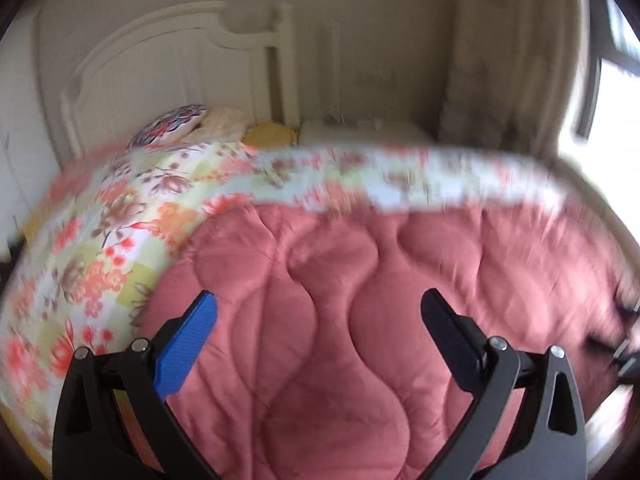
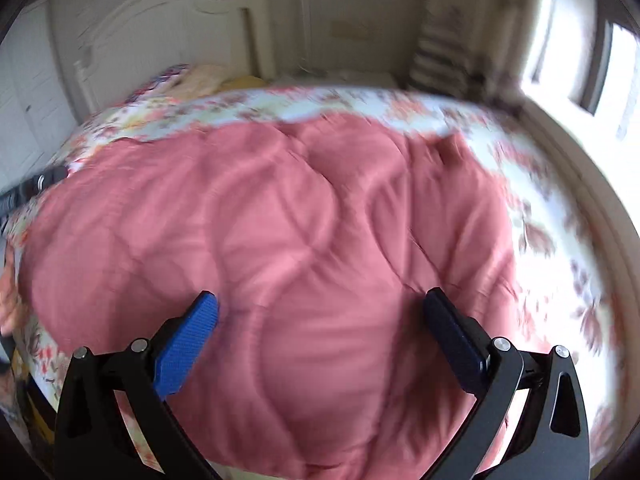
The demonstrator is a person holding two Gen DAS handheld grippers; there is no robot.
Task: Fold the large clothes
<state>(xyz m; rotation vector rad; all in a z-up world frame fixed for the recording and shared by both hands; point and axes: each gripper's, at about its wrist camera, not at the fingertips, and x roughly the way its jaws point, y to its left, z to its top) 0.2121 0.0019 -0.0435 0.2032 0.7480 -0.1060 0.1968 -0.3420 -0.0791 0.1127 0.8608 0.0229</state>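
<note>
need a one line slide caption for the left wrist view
Open left tongs poised over a pink quilted comforter with a floral side, white headboard behind.

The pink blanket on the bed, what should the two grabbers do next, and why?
Probably lower both onto the pink quilt and pinch its near edge. The left gripper and right gripper are both wide open, holding nothing, above the quilt, which lies spread over the flowery bedcover.
</note>
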